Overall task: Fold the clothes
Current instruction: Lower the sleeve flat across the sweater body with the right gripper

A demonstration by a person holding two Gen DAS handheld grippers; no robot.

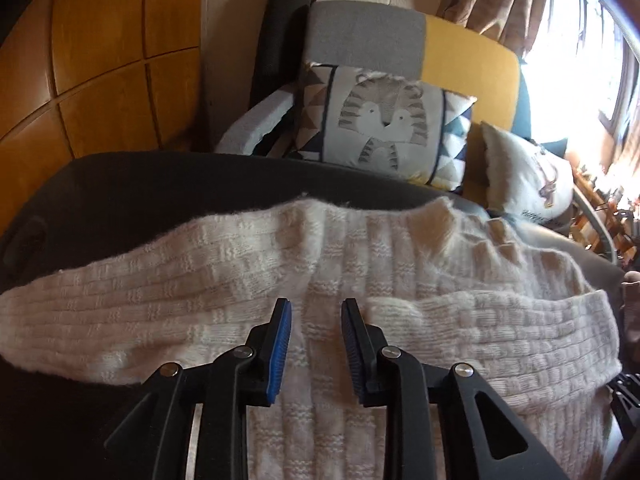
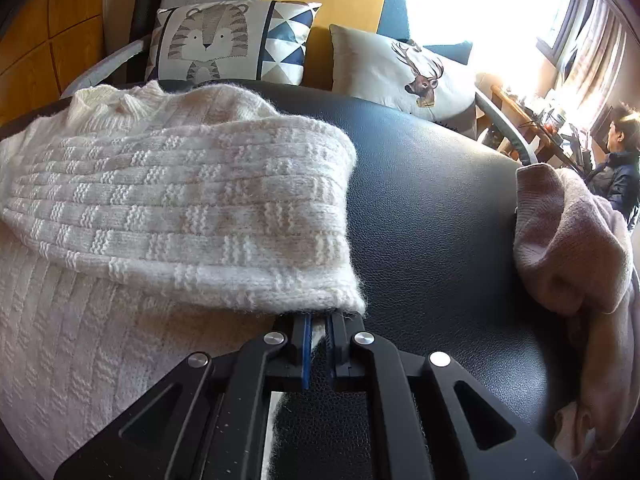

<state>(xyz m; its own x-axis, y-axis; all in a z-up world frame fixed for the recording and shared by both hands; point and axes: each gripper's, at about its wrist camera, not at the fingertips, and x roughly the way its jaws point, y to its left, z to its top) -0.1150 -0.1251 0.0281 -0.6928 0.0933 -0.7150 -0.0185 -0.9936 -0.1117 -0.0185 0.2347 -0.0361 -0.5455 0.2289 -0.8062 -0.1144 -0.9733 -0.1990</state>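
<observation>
Folding the sweater (image 2: 160, 200) on the black table (image 2: 432, 200) means carrying the right sleeve flat across the body. Right gripper (image 2: 318, 320) is clamped on the sleeve's cuff (image 2: 336, 300); left gripper (image 1: 316, 312) hovers over the knit with jaws apart and nothing between them. Lay the sleeve level before letting go. 1 pink garment (image 2: 572, 248) lies well apart at the right edge, 2 cushions (image 2: 232, 40) sit behind; neither blocks the fold
</observation>
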